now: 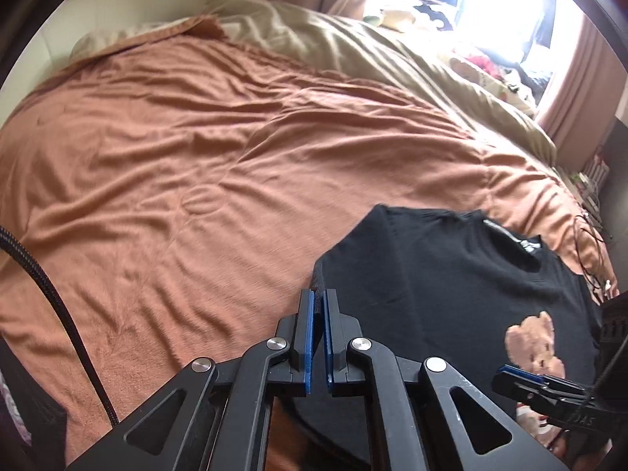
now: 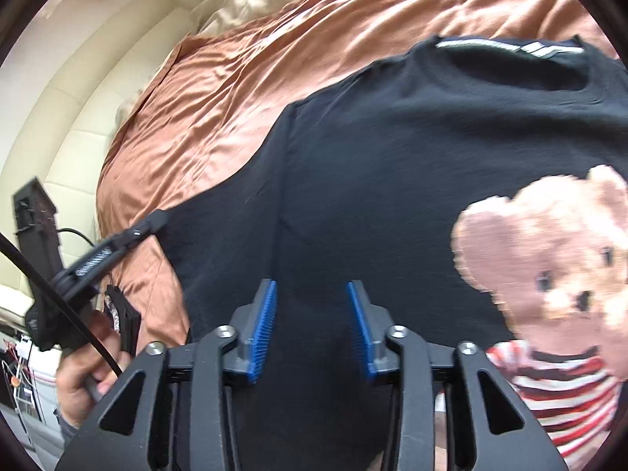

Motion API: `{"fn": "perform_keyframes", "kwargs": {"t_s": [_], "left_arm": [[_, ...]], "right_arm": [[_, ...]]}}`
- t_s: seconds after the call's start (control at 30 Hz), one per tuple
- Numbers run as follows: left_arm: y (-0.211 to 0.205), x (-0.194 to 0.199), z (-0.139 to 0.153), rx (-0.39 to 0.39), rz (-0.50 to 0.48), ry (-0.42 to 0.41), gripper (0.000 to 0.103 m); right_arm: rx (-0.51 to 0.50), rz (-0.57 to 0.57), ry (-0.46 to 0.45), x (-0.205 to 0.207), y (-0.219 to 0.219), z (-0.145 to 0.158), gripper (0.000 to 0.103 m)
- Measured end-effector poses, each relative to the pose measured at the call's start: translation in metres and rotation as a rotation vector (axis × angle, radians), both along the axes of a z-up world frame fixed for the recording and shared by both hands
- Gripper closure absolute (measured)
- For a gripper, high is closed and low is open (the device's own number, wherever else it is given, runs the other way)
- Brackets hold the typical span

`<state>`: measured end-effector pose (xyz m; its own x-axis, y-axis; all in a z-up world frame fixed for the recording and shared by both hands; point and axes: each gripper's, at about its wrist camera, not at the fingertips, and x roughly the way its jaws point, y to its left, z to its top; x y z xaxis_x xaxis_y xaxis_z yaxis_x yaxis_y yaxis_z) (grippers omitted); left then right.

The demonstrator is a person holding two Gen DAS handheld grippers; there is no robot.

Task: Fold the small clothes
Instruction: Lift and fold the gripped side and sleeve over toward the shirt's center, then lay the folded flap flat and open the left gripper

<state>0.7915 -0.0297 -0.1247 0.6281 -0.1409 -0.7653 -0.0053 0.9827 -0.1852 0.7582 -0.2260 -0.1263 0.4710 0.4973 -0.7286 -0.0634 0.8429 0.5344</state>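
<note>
We've got both wrist cams angled down over the bed (image 1: 176,157): left one looks across it toward the window (image 1: 490,8), right sits closer, both sharing the black shirt (image 2: 392,157).

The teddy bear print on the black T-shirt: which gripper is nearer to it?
Right. The right gripper hovers open over the black T-shirt just beside the teddy bear print; the left gripper sits shut at the shirt's far sleeve edge.
</note>
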Motion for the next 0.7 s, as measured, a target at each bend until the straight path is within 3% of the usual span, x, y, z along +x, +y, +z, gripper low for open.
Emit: {"fn": "perform_keyframes", "kwargs": {"t_s": [0.4, 0.7], "left_arm": [[-0.078, 0.021, 0.053, 0.024, -0.101, -0.058, 0.099], [-0.140, 0.033, 0.058, 0.049, -0.195, -0.068, 0.099]], "right_arm": [[-0.009, -0.071, -0.047, -0.020, -0.055, 0.024, 0.054], [0.001, -0.092, -0.052, -0.023, -0.091, 0.031, 0.054]]}}
